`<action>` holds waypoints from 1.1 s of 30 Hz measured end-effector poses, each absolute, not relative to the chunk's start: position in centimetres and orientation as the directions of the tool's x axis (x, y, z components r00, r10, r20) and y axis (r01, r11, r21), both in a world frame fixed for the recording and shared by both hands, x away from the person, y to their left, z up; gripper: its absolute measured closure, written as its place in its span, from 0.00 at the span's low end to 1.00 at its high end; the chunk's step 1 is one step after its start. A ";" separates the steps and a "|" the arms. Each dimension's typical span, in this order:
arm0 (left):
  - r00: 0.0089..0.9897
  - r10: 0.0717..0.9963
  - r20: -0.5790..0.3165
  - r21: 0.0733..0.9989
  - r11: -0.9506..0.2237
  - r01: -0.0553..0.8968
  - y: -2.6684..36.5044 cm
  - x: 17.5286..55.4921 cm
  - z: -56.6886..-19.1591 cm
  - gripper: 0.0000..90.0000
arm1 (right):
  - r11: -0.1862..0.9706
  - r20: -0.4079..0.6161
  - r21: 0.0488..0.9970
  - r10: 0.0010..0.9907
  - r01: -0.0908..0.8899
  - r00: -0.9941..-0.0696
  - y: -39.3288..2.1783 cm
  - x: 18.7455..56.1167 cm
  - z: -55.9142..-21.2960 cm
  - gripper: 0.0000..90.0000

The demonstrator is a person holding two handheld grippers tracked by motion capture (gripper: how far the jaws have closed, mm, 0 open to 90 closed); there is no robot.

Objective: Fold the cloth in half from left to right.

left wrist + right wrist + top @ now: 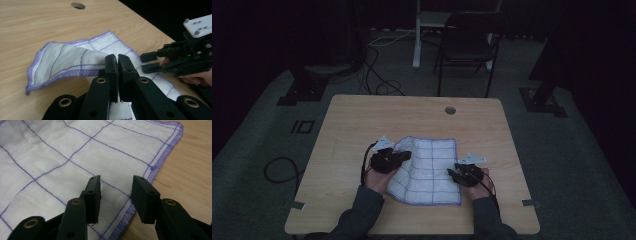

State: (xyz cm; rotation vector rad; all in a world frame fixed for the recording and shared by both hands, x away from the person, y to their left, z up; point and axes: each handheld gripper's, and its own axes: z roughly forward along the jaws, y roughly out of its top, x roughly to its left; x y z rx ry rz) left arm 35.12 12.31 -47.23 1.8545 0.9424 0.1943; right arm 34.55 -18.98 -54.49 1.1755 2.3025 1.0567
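Note:
A white cloth with a purple grid and purple hem lies on the wooden table near its front. My left gripper is shut on the cloth's left edge. In the left gripper view the pinched part of the cloth rises off the wood and curls toward the closed gripper. My right gripper stands open over the cloth's right side. In the right gripper view this gripper hovers above the cloth close to its hem, with nothing pressed between the pads. The left gripper view shows the right gripper farther off.
A round cable hole sits near the table's far edge. Beyond the table stand a dark folding chair and a white stand leg. Cables lie on the floor at the left. Bare wood surrounds the cloth.

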 end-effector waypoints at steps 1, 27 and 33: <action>0.690 0.672 -0.270 0.835 -0.193 0.515 12.0 35.1 -47.1 0.97 | 0.378 0.028 0.749 0.802 0.544 -0.596 -19.0 34.6 -54.5 0.66; 0.737 0.627 -0.253 0.837 -0.239 0.491 8.3 35.7 -46.6 0.98 | 0.368 0.023 0.756 0.812 0.541 -0.584 -19.4 34.5 -54.3 0.64; 0.735 0.628 -0.255 0.834 -0.242 0.496 8.0 35.9 -46.8 0.98 | 0.354 0.030 0.758 0.820 0.547 -0.572 -19.8 34.4 -54.1 0.64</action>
